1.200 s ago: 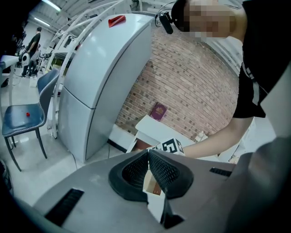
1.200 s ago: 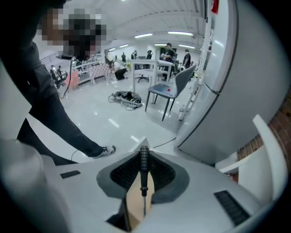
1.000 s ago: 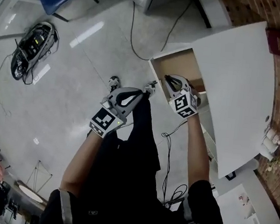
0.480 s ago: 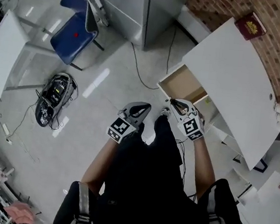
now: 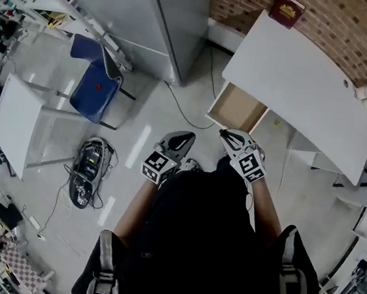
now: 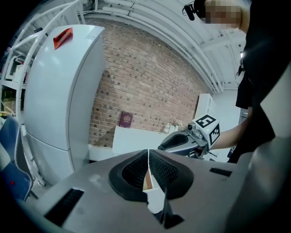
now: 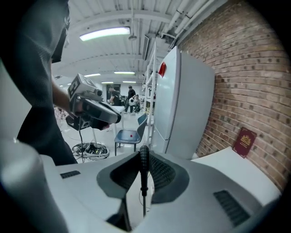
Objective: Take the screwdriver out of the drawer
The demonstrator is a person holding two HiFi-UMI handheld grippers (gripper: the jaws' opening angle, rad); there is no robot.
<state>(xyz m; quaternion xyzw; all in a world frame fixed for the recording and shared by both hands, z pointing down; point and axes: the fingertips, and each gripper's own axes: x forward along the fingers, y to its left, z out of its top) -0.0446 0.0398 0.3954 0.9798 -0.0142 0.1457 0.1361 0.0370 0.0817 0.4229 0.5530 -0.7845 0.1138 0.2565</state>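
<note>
R tool: your right gripper (image 7: 144,179) is clamped on the screwdriver (image 7: 143,158). Pads press it from both sides, and the jaws are kept apart only by the handle's width.
Screwdriver: the black ribbed handle sits upright between the pads, its rounded end poking out past the tips. The thin metal shaft runs back toward the gripper body.
Where it is: out of the drawer (image 5: 237,108), up in front of you, carried by the R tool alone. Nothing else touches it.
L tool: your left gripper (image 6: 148,169) is clenched with the pads meeting edge to edge and nothing gripped. Only a thin slit of background shows between them.
Tools' pos: both are in front of your torso, side by side and apart, not touching. Each shows in the other's gripper view.
Drawer: pulled out under the near-left end of the white desk (image 5: 297,77), tan bottom showing. In head view the R tool's tip appears just off the drawer's front corner, not inside it.
Desk: a red book (image 5: 287,8) lies at the far corner, by the brick wall (image 5: 355,31).
Around: a pale fridge (image 5: 171,23) stands left of the desk. A blue chair (image 5: 95,83) is further left, and a cabled device (image 5: 88,175) lies on the floor near it.
</note>
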